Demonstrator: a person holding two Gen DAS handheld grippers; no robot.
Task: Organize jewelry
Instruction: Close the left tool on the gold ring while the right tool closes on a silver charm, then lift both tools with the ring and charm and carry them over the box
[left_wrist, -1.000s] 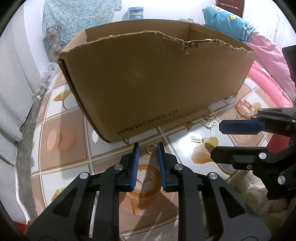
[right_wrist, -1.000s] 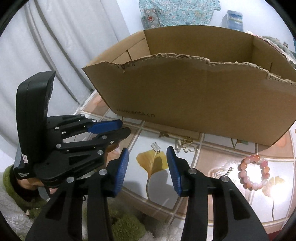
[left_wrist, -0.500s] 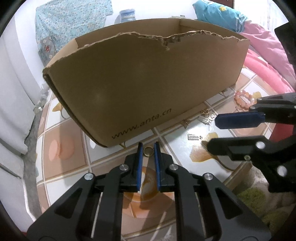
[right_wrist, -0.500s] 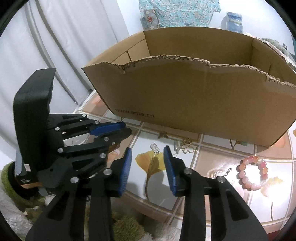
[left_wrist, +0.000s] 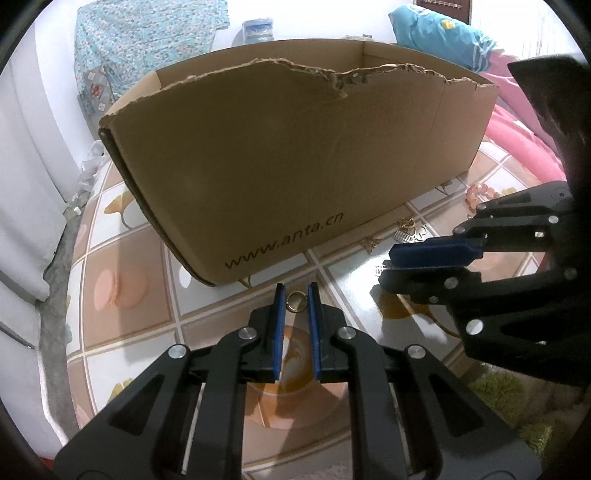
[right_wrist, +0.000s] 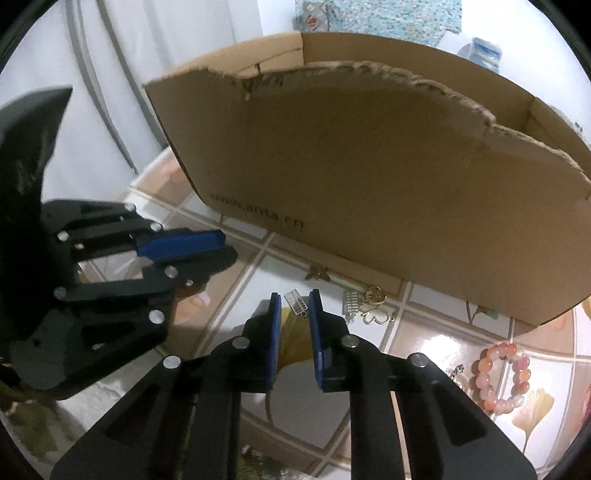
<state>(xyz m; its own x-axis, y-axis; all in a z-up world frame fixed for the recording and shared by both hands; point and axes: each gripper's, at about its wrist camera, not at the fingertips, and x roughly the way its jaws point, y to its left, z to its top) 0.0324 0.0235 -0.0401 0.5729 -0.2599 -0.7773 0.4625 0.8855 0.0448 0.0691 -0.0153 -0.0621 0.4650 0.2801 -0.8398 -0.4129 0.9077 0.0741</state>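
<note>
The left gripper (left_wrist: 294, 301) has its blue-padded jaws drawn narrow around a small gold metal ring (left_wrist: 296, 301) that lies on the glossy tile-patterned desk (left_wrist: 125, 295), just in front of the near wall of the big torn-edged brown cardboard box (left_wrist: 295, 162). The pads sit right beside the ring; whether they already press it cannot be told. The right gripper (right_wrist: 294, 308) has just been closing its jaws, and a small silver grid-shaped charm (right_wrist: 296, 303) now stands between their tips, also just in front of the box wall; contact there is likewise unclear.

Judging by the layout, the step in hand is picking both trinkets up to drop them into the box. Both pieces are thin, hard and slick on a shiny surface, so the pads should close squarely across the widest part, low against the desk, or the piece may squirt out or pivot. Lifting should probably be straight up before clearing the ragged cardboard rim.

Further along the box wall lie a gold butterfly-shaped charm (right_wrist: 317, 272), a gold wire heart-shaped pendant (right_wrist: 376, 314) beside a second silver piece, and, well apart from the wall, a pink glossy beaded bracelet (right_wrist: 502, 376). The bracelet is rounded and bulky; the charms are flat and fine.
</note>
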